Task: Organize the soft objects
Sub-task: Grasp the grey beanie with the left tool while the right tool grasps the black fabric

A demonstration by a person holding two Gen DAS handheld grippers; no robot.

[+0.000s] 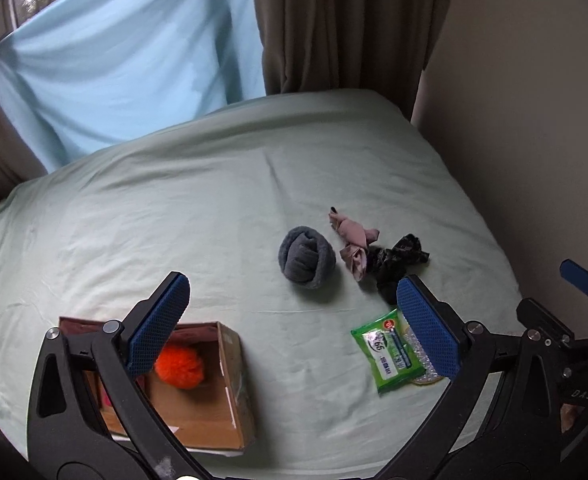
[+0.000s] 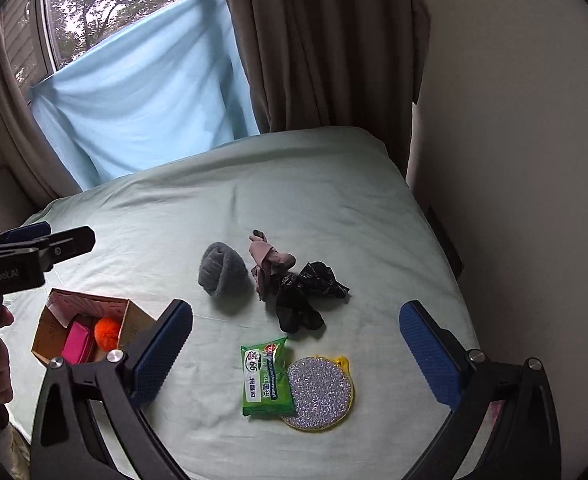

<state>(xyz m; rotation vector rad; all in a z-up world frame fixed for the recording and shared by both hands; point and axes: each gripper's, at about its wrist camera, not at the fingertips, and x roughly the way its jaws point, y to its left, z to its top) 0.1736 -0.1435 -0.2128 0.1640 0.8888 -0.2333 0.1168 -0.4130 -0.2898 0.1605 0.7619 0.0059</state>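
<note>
- Socks and cloths are lying loose on the bed (image 2: 334,184): a grey rolled bundle (image 2: 224,274) at 12 o'clock in the right wrist view, with a pink stocking (image 2: 270,266) just beside it at 1 o'clock, touching a black crumpled cloth (image 2: 306,296).
- A green wipes pack (image 2: 266,376) is sitting nearer, overlapping a glittery round scrubber (image 2: 320,392).
- A cardboard box (image 1: 214,396) at 7 o'clock in the left wrist view is already holding an orange pompom (image 1: 179,368).
- The right gripper (image 2: 296,354) is hovering spread wide and empty above the pack.
- The left gripper (image 1: 294,328) is likewise gaping, holding nothing.
- Judging by this, a fresh pick is starting; the next move probably calls for lowering onto one item, closing, then carrying it to the box.
</note>
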